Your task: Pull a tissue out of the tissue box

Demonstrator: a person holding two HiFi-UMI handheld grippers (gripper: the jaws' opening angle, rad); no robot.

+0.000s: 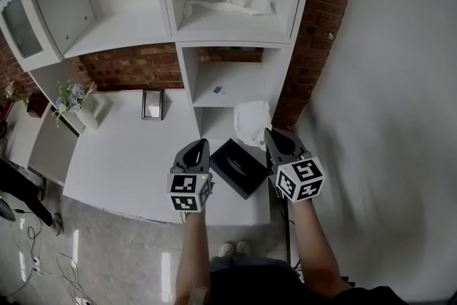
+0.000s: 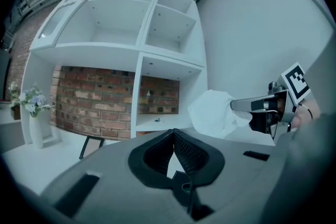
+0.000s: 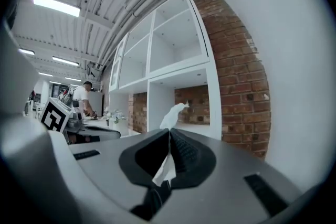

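Observation:
A black tissue box (image 1: 238,166) lies on the white counter (image 1: 128,161) between my two grippers. My right gripper (image 1: 268,132) is shut on a white tissue (image 1: 252,121), which hangs raised over the box's far right end. In the right gripper view the tissue (image 3: 173,115) sticks out past the closed right gripper (image 3: 169,131). My left gripper (image 1: 202,144) hovers just left of the box, jaws together with nothing between them. The left gripper view shows the left gripper (image 2: 173,132), the tissue (image 2: 212,113) and the right gripper (image 2: 233,105) pinching it.
White shelf cubbies (image 1: 228,28) rise behind the counter; one holds crumpled white paper (image 1: 228,5). A flower vase (image 1: 75,103) and a small picture frame (image 1: 152,103) stand at the back left. A brick column (image 1: 321,32) and a white wall (image 1: 400,82) bound the right. A person (image 3: 84,94) stands far off.

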